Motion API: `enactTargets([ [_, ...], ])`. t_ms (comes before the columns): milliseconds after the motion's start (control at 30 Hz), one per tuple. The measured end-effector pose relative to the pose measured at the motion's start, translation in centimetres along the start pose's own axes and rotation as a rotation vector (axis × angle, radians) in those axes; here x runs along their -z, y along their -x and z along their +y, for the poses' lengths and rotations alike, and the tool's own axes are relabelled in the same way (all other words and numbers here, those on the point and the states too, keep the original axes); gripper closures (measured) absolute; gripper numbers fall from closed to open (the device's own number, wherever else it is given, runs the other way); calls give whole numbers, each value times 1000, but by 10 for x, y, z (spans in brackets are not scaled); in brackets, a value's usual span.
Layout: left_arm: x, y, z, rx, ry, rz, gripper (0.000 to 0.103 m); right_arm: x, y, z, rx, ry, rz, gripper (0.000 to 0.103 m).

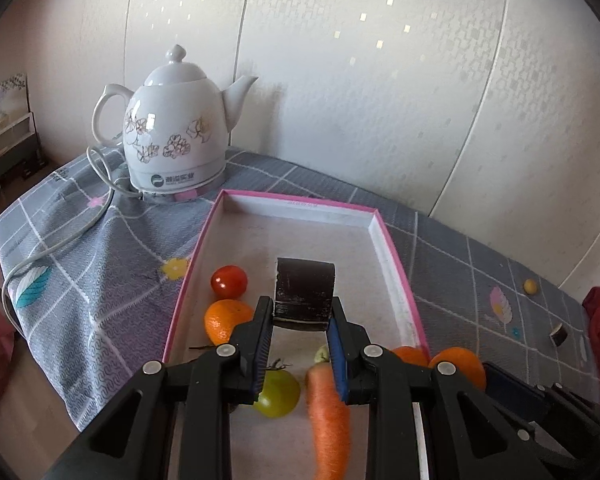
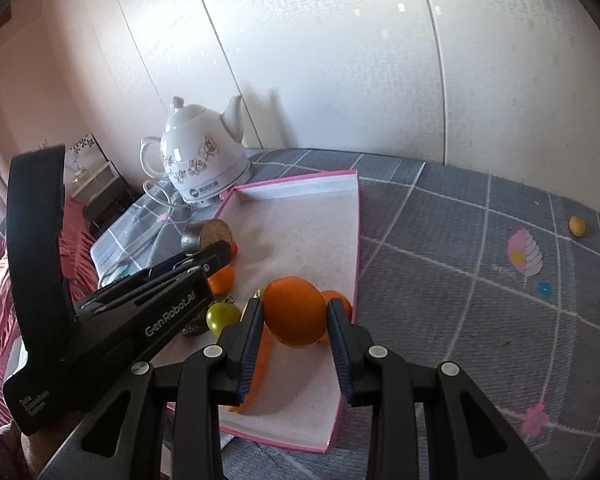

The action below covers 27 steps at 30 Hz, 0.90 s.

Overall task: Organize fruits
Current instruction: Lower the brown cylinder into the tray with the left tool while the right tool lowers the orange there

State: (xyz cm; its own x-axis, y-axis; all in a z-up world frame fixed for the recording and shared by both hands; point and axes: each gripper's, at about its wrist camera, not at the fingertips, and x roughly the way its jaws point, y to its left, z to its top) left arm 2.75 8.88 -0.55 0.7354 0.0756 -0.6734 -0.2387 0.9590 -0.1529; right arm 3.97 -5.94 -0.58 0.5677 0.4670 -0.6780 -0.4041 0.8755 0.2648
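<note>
My left gripper (image 1: pixel 300 322) is shut on a dark eggplant chunk (image 1: pixel 304 294) and holds it above the pink-rimmed tray (image 1: pixel 395 256). In the tray lie a red tomato (image 1: pixel 228 281), an orange (image 1: pixel 223 319), a green tomato (image 1: pixel 278 393) and a carrot (image 1: pixel 329 420). My right gripper (image 2: pixel 295 322) is shut on an orange (image 2: pixel 295 310) over the tray's (image 2: pixel 355 240) right side; another orange (image 2: pixel 341 302) lies behind it. The left gripper with the eggplant chunk (image 2: pixel 208 234) shows at the left of the right wrist view.
A white floral kettle (image 1: pixel 176 136) with its cord (image 1: pixel 60 244) stands behind the tray on the grey checked cloth (image 2: pixel 479 280). A small yellow fruit (image 2: pixel 577 225) and a dark eggplant piece (image 1: pixel 558 335) lie on the cloth to the right. Wall behind.
</note>
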Motion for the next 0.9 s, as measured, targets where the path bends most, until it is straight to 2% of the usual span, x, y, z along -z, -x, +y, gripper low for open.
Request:
enactTargets([
  [433, -13, -10, 23, -4, 49, 9, 77, -1, -12, -2, 1, -22, 19, 70],
  [533, -10, -15, 26, -16, 45, 31, 77, 0, -15, -3, 1, -32, 29, 70],
  [767, -5, -23, 22, 27, 26, 80, 76, 5, -29, -1, -25, -32, 92, 68],
  [900, -3, -27, 18, 14, 11, 98, 76, 7, -27, 0, -15, -19, 90, 68],
])
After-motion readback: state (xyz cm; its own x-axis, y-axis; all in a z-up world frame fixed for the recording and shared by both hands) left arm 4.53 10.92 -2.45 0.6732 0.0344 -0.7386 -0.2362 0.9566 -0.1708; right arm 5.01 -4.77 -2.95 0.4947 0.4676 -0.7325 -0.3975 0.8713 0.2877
